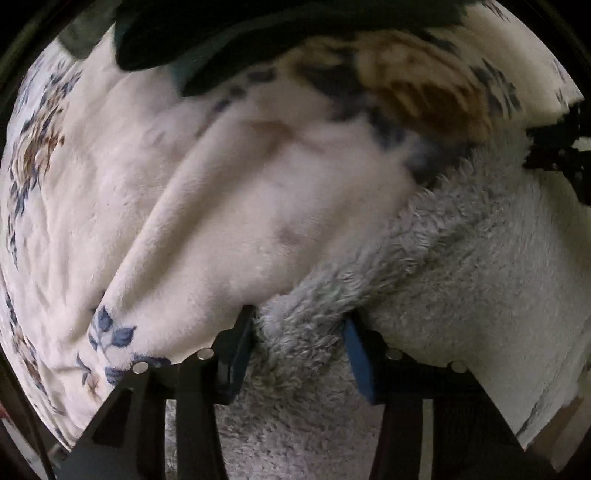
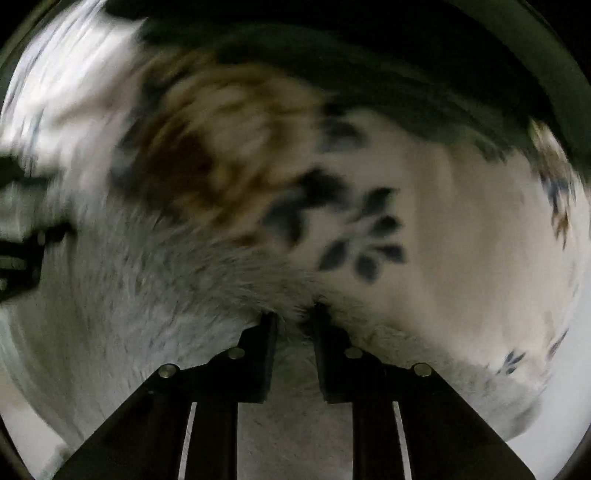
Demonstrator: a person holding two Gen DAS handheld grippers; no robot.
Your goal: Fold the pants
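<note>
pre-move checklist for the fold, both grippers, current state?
1. Left gripper has the pants' fleecy inner side between its fingers: ok, though the jaws stand wide, so clamp firmness: cannot tell.
2. Right gripper pinches the fleecy edge, jaws narrow: ok.
3. Both grippers hold the same edge: cannot tell.
4. Floral outer side free of creases: not ok, long folds run across it.
5. Right wrist view sharp enough to judge: not ok, heavy motion blur.
6. Dark item beyond the fabric, apart from it: cannot tell.

Pants point(image 1: 424, 295) fuzzy grey fleece (shaggy pile); floral blanket point(image 1: 184, 203) soft, matt plush.
</note>
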